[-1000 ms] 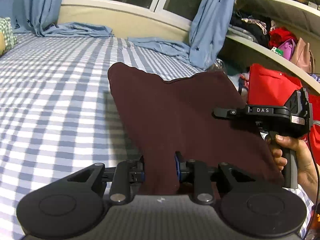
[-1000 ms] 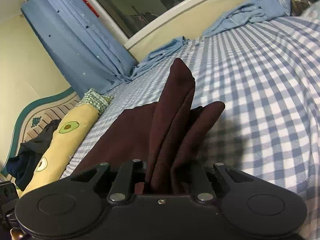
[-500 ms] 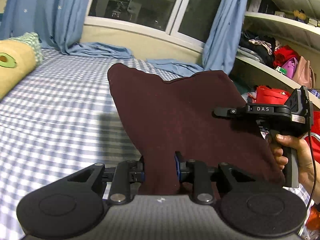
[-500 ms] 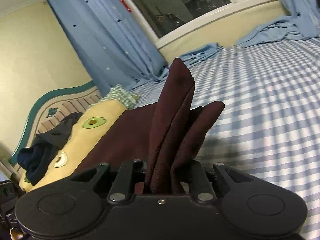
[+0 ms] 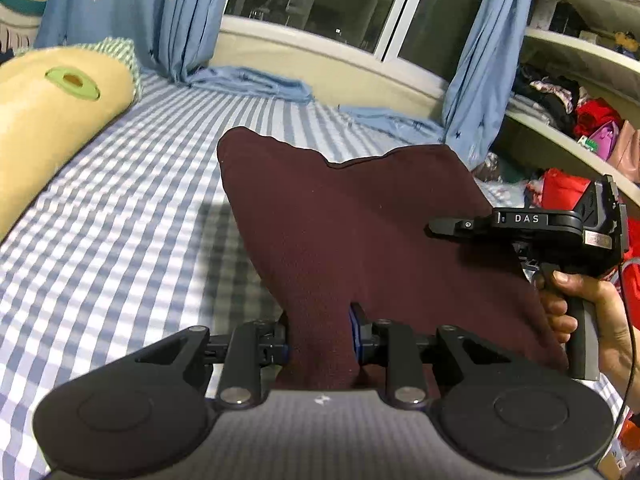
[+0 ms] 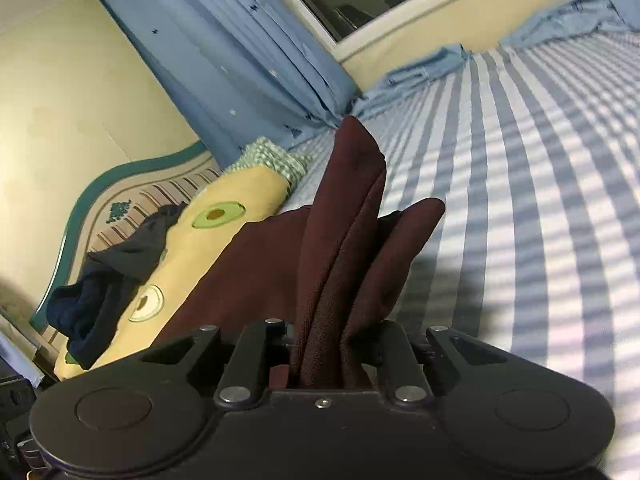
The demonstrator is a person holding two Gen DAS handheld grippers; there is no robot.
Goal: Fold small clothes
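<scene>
A dark maroon cloth [image 5: 352,220] hangs stretched in the air above the blue-and-white checked bed [image 5: 120,208]. My left gripper [image 5: 320,332] is shut on its near edge. My right gripper [image 5: 436,226] is seen from the side at the right, shut on the cloth's other edge, with the hand below it. In the right wrist view the right gripper [image 6: 332,344] pinches bunched folds of the maroon cloth [image 6: 344,220], which stick up between its fingers and trail off to the left.
A long avocado-print bolster [image 5: 52,120] lies at the bed's left, also in the right wrist view [image 6: 192,248], with dark clothes [image 6: 108,276] on the headboard end. Blue curtains [image 5: 476,60] hang by the window. Shelves with clothes and bags [image 5: 592,128] stand at right.
Both grippers have lifted and tilted with the cloth held between them. The views now take in more of the window, curtains and bolster. The grips have not changed.
</scene>
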